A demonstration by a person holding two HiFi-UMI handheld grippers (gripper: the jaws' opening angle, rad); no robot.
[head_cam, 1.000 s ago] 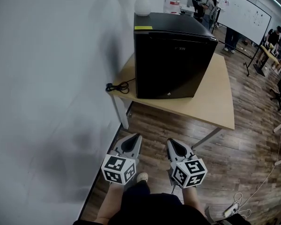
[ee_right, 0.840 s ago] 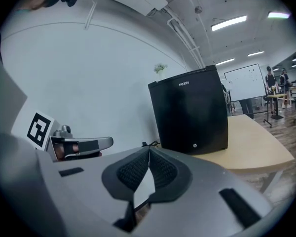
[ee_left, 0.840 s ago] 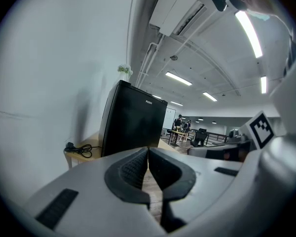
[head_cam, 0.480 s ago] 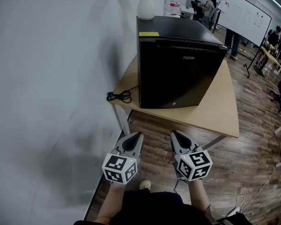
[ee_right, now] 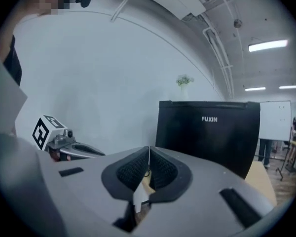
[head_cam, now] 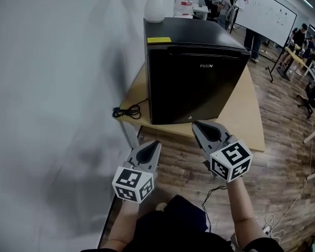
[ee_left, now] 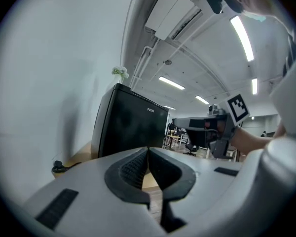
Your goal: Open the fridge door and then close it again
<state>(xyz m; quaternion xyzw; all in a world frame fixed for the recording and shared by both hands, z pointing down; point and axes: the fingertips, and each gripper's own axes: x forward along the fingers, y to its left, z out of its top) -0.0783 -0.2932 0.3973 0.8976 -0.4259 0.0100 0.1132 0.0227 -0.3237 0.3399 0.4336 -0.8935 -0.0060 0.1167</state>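
Rising toward the upper middle of the head view, the right gripper (head_cam: 195, 125) now has its tip just before the lower front edge of the black FUXIN mini fridge (head_cam: 197, 83). A second ago it hung low in the frame, level with the left gripper (head_cam: 155, 144). Its marker cube has also rolled to a new tilt. The left gripper has moved up only a little and trails at lower left.

Both pairs of tongs have their jaws pressed together with nothing between them. The fridge stands at upper centre on the wooden table (head_cam: 247, 119), its door closed and facing the person. The approach looks under way but no contact is made, so opening has not begun. The right gripper seems the likelier one to reach the door's edge.

Counted:
- one fridge, with one yellow sticker (head_cam: 159, 40) on its top
- one white vase (head_cam: 154, 4) on it
- one table
- one coiled cable (head_cam: 123, 111) at the table's left edge
- one whiteboard (head_cam: 268, 14) at upper right
- two grippers
- a few people far off
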